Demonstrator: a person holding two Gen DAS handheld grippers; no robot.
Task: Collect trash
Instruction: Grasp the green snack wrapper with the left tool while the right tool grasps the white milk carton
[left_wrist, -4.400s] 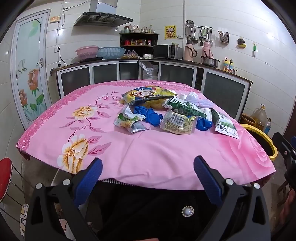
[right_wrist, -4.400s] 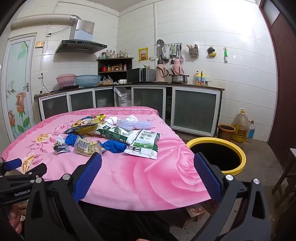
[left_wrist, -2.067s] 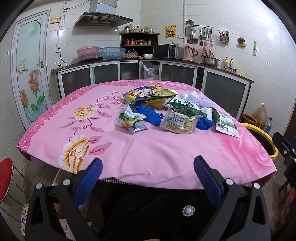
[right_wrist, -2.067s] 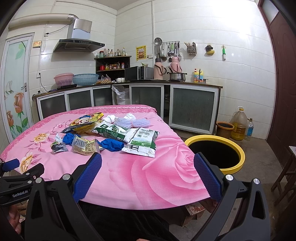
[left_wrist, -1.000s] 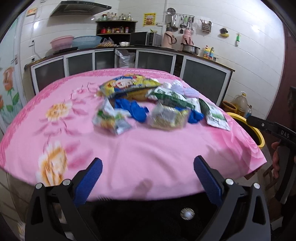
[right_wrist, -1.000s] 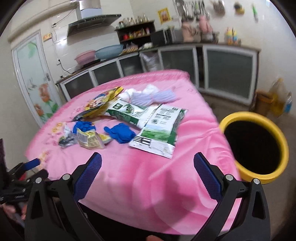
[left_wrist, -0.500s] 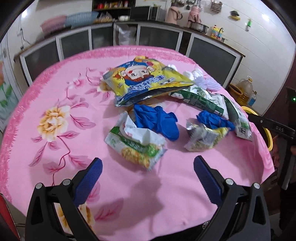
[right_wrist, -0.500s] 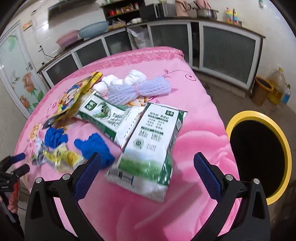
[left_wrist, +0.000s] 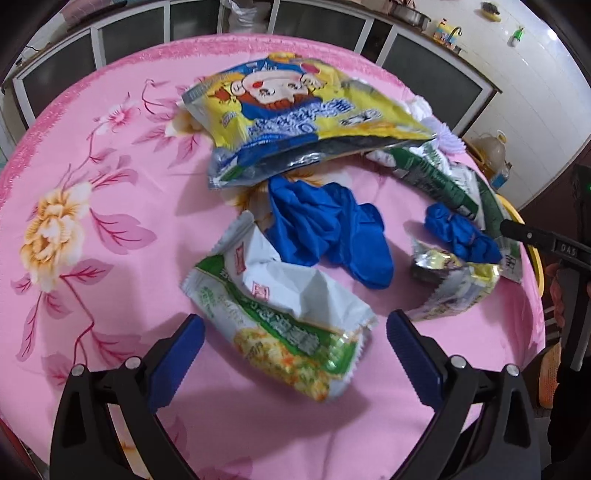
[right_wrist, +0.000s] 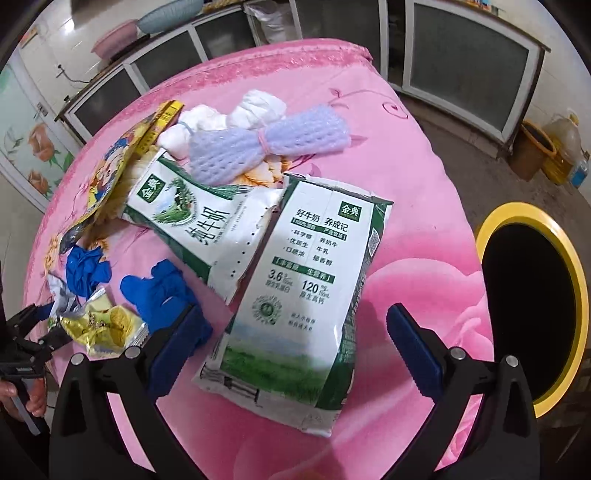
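Trash lies scattered on a round table with a pink flowered cloth (left_wrist: 92, 192). My left gripper (left_wrist: 293, 354) is open, its fingers on either side of a torn green and white noodle wrapper (left_wrist: 280, 314). Behind it lie a blue glove (left_wrist: 325, 229), a large yellow snack bag (left_wrist: 295, 110) and a crumpled foil wrapper (left_wrist: 450, 284). My right gripper (right_wrist: 295, 343) is open, straddling the near end of a green and white milk bag (right_wrist: 303, 284). A second milk bag (right_wrist: 199, 225) and a purple foam net (right_wrist: 269, 147) lie beyond.
A yellow-rimmed black bin (right_wrist: 535, 280) stands on the floor right of the table. Kitchen cabinets (right_wrist: 461, 62) line the back walls. An oil jug (right_wrist: 561, 147) and a small bucket stand by the cabinets. Another blue glove (right_wrist: 162, 291) lies left of the right gripper.
Both grippers have moved forward and down over the table, from beyond its edge to just above the trash. Both stay open.
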